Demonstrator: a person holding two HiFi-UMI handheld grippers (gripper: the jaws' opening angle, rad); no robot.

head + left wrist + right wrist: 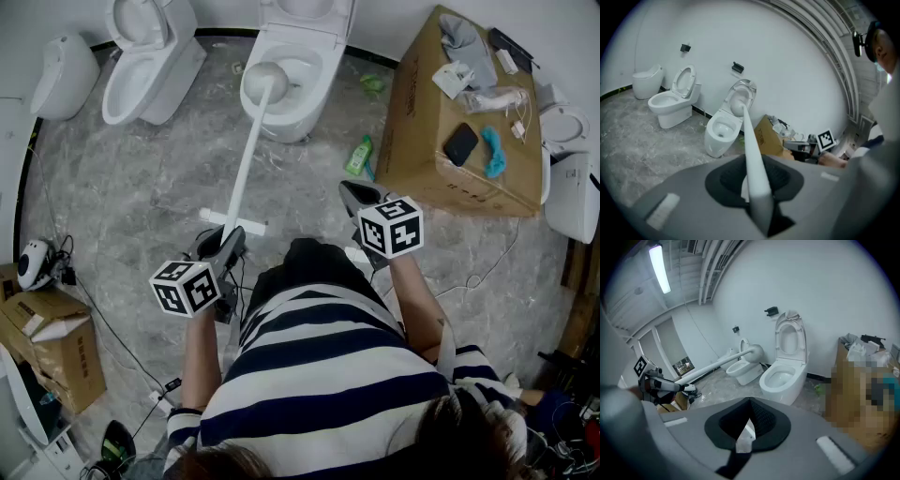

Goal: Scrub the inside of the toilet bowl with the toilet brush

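A white toilet brush [246, 159] has a long handle and a round head [265, 80]. The head is over the left rim of the open toilet [314, 112]. My left gripper [225, 246] is shut on the handle's near end, by a short crossbar. In the left gripper view the handle [752, 154] runs from between the jaws up to the head [737, 104] above the toilet [719, 133]. My right gripper [356, 199] is held to the right, apart from the brush, shut with nothing in it. The right gripper view shows the toilet bowl [783, 376] and the brush [717, 364] reaching toward it.
A second toilet [150, 56] and a closed white fixture [61, 75] stand to the left. A large cardboard box [441, 159] with loose items on top sits to the right, with a green bottle [359, 155] beside it. Smaller boxes [47, 342] and cables lie at the lower left.
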